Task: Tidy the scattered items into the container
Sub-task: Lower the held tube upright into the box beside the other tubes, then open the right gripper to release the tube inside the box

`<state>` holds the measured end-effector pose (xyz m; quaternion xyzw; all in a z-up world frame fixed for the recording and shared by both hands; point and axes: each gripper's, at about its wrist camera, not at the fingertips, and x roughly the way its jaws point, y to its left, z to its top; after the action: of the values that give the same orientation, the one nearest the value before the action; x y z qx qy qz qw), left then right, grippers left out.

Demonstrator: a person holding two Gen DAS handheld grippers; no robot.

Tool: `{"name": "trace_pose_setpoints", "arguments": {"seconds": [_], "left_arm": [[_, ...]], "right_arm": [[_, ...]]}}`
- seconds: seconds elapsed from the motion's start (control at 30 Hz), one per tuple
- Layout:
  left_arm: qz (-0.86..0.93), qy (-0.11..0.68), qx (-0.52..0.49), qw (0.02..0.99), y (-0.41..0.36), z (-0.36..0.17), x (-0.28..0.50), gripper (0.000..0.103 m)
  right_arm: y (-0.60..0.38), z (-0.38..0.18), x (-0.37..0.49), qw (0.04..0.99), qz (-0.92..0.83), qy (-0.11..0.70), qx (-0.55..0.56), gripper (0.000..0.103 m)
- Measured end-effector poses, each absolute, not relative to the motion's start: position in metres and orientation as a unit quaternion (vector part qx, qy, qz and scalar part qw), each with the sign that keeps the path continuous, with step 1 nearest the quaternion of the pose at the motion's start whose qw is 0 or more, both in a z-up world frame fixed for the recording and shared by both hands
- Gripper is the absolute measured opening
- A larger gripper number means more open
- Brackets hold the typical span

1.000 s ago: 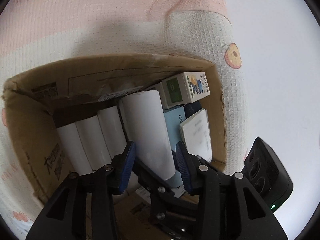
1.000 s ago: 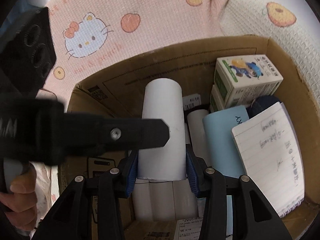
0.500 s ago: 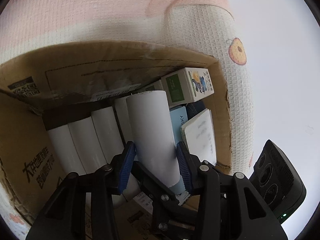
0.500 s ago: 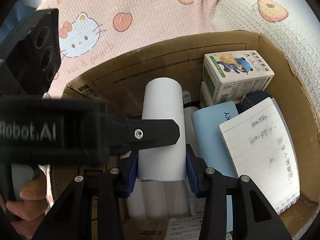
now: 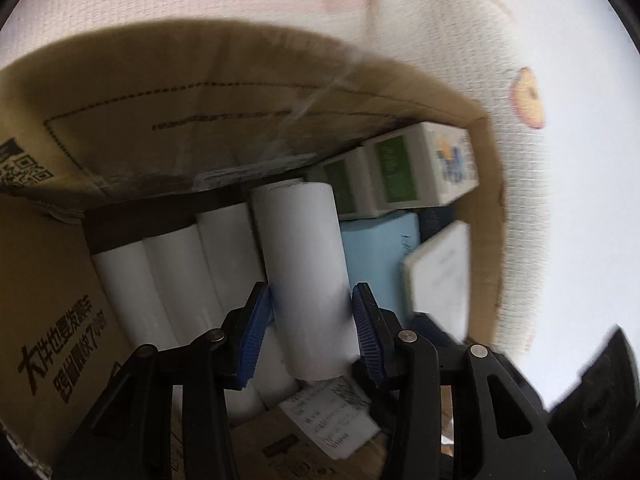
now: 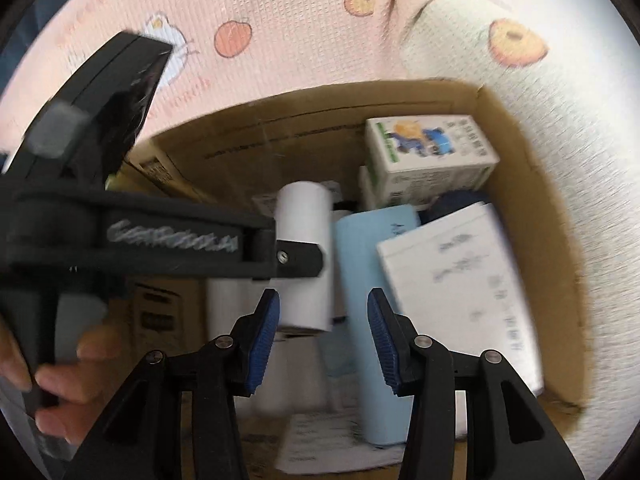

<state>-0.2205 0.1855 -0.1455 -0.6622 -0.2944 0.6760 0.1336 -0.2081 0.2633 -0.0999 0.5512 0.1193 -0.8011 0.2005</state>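
Observation:
A cardboard box (image 5: 172, 128) holds several white paper rolls. My left gripper (image 5: 312, 334) is shut on a white roll (image 5: 308, 264) and holds it inside the box over the other rolls (image 5: 176, 276). In the right wrist view the box (image 6: 528, 184) lies below. My right gripper (image 6: 323, 338) is open and empty, just right of the same roll (image 6: 306, 256), which it no longer touches. The left gripper's body (image 6: 132, 236) crosses that view from the left.
The box also holds white-and-green cartons (image 5: 420, 168) (image 6: 432, 156), a light blue pack (image 6: 372, 280) and a lined notepad (image 6: 456, 284). A pink and cream printed blanket (image 6: 280, 32) lies under and around the box.
My right gripper has let go of the roll, opened and drawn back to the right. My left gripper has moved the roll deeper into the box.

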Motion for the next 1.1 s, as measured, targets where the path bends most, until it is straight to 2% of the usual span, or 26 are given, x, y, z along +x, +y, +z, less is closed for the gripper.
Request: {"name": "trace_pose_setpoints", "arguments": {"seconds": [0.1,0.13,0.17,0.23,0.47,0.7,0.87,1.0,1.1], "left_arm": [[0.67,-0.292,-0.672,0.119,0.188,-0.154,-0.224,0.045],[0.669,-0.292,-0.675,0.111,0.188,-0.157,-0.225,0.045],[0.669,-0.291,-0.676,0.101,0.188,-0.16,-0.226,0.045],[0.676,-0.282,-0.676,0.086,0.19,-0.162,-0.226,0.045],[0.654,-0.305,-0.686,0.091,0.193,-0.172,-0.227,0.045],[0.663,-0.301,-0.679,0.091,0.184,-0.156,-0.226,0.047],[0.688,-0.236,-0.678,0.109,0.187,-0.13,-0.227,0.047],[0.725,-0.162,-0.66,0.116,0.189,-0.107,-0.221,0.047],[0.742,-0.135,-0.646,0.115,0.184,-0.098,-0.216,0.047]], "right_arm": [[0.265,-0.099,-0.207,0.196,-0.803,0.138,0.545,0.042],[0.266,-0.1,-0.207,0.2,-0.801,0.138,0.547,0.038],[0.266,-0.101,-0.208,0.204,-0.797,0.138,0.551,0.023],[0.267,-0.104,-0.209,0.208,-0.791,0.138,0.558,0.017],[0.263,-0.102,-0.209,0.22,-0.788,0.159,0.552,0.017],[0.263,-0.112,-0.217,0.227,-0.769,0.155,0.577,0.017],[0.269,-0.119,-0.231,0.24,-0.744,0.096,0.616,0.017],[0.265,-0.12,-0.236,0.231,-0.744,0.109,0.618,0.017],[0.265,-0.118,-0.242,0.236,-0.74,0.099,0.622,0.017]]}}
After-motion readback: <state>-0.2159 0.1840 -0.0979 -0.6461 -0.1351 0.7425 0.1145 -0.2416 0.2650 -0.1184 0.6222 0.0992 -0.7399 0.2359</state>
